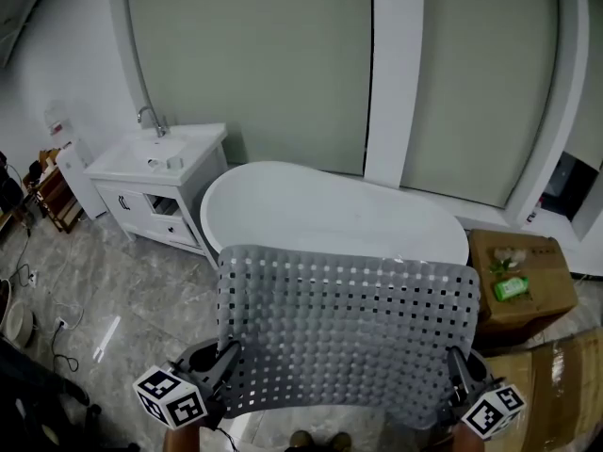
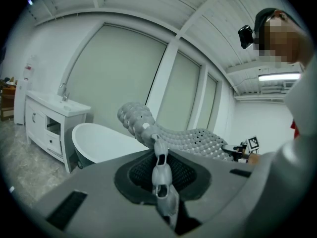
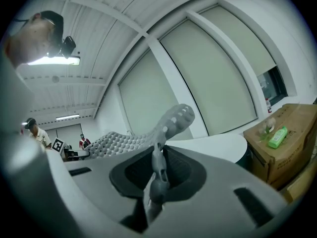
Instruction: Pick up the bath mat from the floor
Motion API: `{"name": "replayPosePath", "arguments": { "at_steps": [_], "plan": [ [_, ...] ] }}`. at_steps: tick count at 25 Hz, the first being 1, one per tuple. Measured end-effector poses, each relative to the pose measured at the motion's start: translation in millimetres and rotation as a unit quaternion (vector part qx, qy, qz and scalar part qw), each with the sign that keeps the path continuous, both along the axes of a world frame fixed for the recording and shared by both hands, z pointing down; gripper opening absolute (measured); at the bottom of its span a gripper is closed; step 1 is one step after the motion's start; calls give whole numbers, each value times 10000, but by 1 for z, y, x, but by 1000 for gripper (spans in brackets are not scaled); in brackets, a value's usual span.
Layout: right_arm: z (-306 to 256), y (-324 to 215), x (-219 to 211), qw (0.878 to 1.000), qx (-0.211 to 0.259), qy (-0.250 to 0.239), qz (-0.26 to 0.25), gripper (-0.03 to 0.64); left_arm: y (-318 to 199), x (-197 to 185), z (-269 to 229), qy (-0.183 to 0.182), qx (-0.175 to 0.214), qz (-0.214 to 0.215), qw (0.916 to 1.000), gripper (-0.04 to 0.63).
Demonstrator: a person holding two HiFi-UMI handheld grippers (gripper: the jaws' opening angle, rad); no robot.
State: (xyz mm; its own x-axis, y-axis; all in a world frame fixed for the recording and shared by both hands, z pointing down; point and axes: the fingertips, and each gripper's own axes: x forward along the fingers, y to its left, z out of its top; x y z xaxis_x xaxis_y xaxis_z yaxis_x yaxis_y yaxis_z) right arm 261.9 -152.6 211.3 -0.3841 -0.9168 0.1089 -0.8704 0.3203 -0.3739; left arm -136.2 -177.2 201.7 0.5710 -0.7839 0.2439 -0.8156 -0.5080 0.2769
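A grey perforated bath mat with rows of square holes and bumps hangs spread out in the air in front of the white bathtub. My left gripper is shut on the mat's near left corner, and my right gripper is shut on its near right corner. Seen from the left gripper, the bath mat runs pinched between the jaws and stretches away to the right. In the right gripper view the bath mat is clamped the same way and curls up past the jaws.
A white vanity with sink stands left of the tub. Cardboard boxes with a green bottle sit to the right. Cables lie on the marble floor at the left. Large window panels rise behind.
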Motion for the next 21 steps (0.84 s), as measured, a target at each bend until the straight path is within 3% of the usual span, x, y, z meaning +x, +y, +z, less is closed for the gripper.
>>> {"name": "replayPosePath", "arguments": {
  "at_steps": [21],
  "plan": [
    [-6, 8, 0, 9999, -55, 75, 143, 48, 1, -5, 2, 88, 50, 157, 9998, 48]
  ]
}}
